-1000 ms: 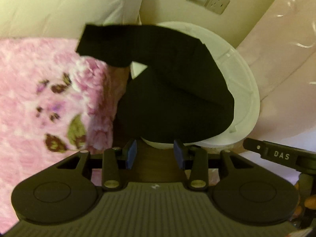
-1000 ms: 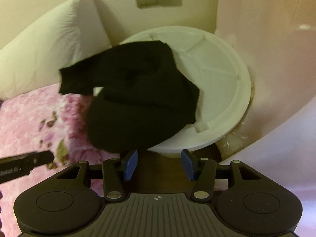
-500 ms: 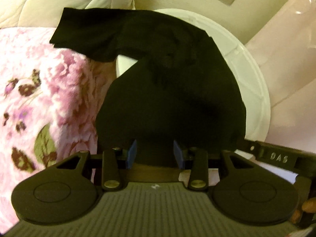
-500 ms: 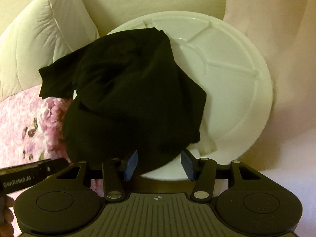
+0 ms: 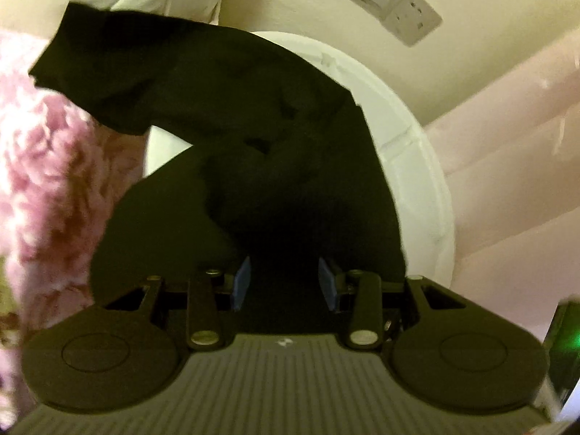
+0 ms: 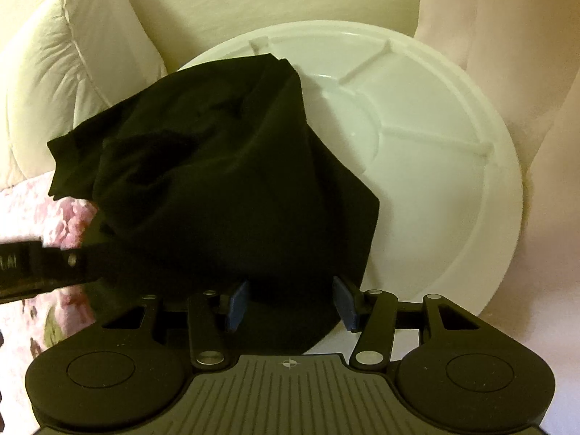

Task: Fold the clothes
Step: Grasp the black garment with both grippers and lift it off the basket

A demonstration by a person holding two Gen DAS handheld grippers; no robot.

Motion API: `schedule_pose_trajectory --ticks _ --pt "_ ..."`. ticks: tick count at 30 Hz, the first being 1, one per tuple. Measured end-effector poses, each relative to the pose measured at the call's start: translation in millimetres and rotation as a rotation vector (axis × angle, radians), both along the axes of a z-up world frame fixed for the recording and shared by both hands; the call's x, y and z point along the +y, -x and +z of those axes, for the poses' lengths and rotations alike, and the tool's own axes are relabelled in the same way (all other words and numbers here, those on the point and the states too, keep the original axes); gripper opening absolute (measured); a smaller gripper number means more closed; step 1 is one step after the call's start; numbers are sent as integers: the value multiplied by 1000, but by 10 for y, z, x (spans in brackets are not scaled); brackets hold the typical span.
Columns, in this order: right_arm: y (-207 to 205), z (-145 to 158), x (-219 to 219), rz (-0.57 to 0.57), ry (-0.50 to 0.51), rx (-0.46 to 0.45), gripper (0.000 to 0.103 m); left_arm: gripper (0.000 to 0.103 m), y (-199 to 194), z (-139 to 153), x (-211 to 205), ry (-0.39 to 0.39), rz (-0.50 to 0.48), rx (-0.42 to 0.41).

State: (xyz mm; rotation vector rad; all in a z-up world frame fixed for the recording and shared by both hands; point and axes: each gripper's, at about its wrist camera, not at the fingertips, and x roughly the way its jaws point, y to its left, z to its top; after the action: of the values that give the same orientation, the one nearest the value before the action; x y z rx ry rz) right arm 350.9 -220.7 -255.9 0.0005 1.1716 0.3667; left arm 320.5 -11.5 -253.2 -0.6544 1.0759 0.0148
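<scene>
I'm hovering both grippers, left (image 5: 284, 282) and right (image 6: 290, 302), fingers spread wide, over the black garment (image 6: 224, 166) draping the white round table's (image 6: 453, 152) left edge

Round white table (image 6: 453, 188): crumpled black garment (image 6: 224, 166) overhanging edge.

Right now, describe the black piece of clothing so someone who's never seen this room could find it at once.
Find the round white table below the wall sockets, between a white pillow and a pink floral blanket. The black garment lies crumpled across the table's left half, one sleeve-like end reaching over the edge towards the blanket. It is the only dark thing among pale surroundings.
</scene>
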Motion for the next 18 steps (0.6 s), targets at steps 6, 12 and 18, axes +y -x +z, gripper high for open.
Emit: schedule_pose_trajectory --ticks 6,12,18 --pt "69 126 -61 23 -16 -69 53 39 -110 -104 75 61 94 13" --pt "111 172 27 103 44 -131 53 41 -176 -275 133 119 163 43" --pt "190 183 25 154 83 -198 53 42 -201 -254 122 121 191 8"
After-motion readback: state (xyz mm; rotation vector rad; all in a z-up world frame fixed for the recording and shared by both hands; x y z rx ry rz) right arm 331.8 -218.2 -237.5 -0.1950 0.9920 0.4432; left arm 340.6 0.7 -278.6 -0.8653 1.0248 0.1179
